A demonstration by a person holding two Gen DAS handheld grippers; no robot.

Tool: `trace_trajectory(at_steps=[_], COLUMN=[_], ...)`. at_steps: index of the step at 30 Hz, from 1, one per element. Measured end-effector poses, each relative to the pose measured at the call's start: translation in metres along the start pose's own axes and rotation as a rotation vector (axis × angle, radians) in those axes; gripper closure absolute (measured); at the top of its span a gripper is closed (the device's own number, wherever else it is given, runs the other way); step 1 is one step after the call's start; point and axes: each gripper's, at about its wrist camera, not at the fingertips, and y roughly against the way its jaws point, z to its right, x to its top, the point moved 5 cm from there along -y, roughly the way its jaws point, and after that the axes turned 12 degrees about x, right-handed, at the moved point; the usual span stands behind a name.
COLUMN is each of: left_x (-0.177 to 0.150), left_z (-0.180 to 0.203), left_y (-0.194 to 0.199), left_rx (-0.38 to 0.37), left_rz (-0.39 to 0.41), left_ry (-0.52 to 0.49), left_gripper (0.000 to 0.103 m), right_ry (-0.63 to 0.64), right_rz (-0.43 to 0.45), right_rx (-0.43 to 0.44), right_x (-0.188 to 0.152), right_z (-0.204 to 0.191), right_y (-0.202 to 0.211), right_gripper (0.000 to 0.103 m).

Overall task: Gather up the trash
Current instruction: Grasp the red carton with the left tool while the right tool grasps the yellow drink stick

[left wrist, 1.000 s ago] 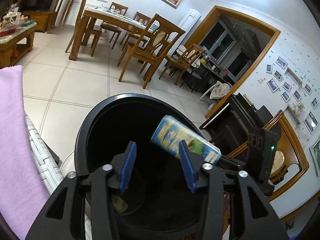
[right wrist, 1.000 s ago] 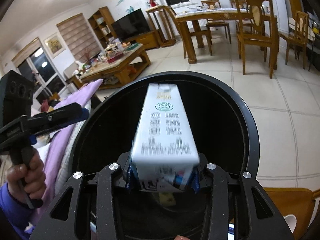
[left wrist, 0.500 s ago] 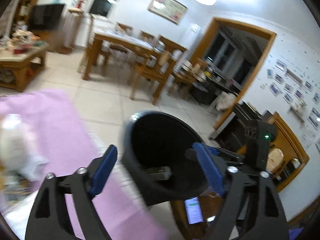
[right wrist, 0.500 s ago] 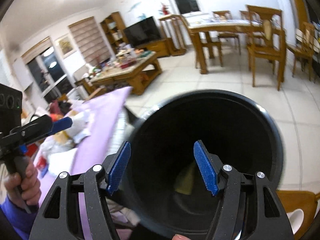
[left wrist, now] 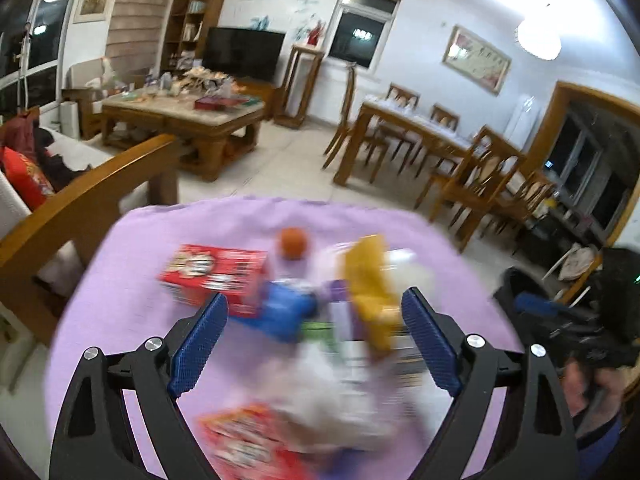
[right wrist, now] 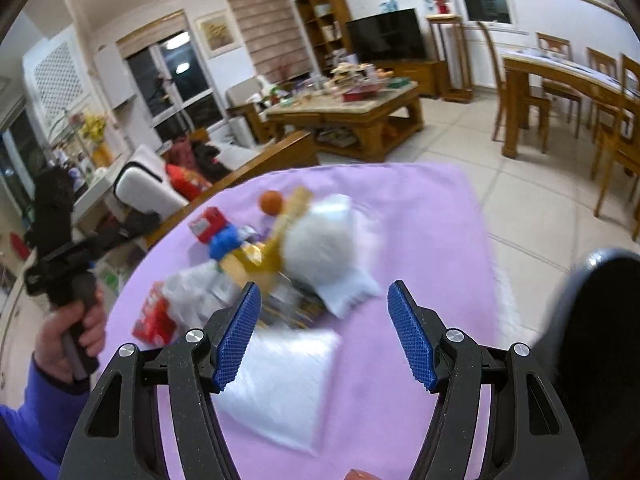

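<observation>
Both grippers were empty, probably because they were returning for more trash. The left gripper (left wrist: 314, 340) had just been opening its jaws, which stood wide with nothing between them, above the near part of the pile. The right gripper (right wrist: 324, 332) was also released, its jaws holding nothing, over a white sheet (right wrist: 280, 384) near the front edge of the purple cloth (right wrist: 420, 208). Both tilted downward. Farther toward the middle of the cloth lay the trash: a red box (left wrist: 216, 272), a yellow wrapper (left wrist: 372, 280) and a white bag (right wrist: 324, 240). The black bin (right wrist: 592, 320) stood beside the cloth's right edge.
</observation>
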Motion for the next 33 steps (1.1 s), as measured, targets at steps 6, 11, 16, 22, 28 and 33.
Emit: trace_trajectory(at_steps=[6,11,16,22,28,33], left_x=[0.008,0.009,0.005,0.001,-0.003,-0.001], left_z=[-0.025,-0.034,-0.04,-0.046,-0.063,-0.074], left_y=[-0.05,-0.063,-0.074,-0.089,-0.102,-0.094], left_rx=[-0.01,-0.004,0.034,0.051,-0.027,-0.062], left_rz=[-0.115,-0.122,-0.138,-0.151,-0.178,-0.174], left_ry=[-0.001,-0.029,-0.111,-0.156,-0.052,0.012], left_gripper=[0.015,0.015,0.005,0.005,0.029,0.053], right_ry=[0.012,0.005,0.008,0.034,0.037,0.042], right_rz=[-0.057,-0.148,-0.216,-0.214,-0.167,-0.129], right_rx=[0.025,-0.014,-0.051,-0.048,-0.014,0.003], right_x=[0.048,0.06,0.051,0.041,0.041,0.041], right_z=[-0.027,-0.024,-0.015,-0.016,-0.023,-0.029], right_y=[-0.08,-0.139,-0.175,-0.19,-0.185,-0.167], right_gripper=[0.038,0.046,0.058,0.084,0.092,0.092])
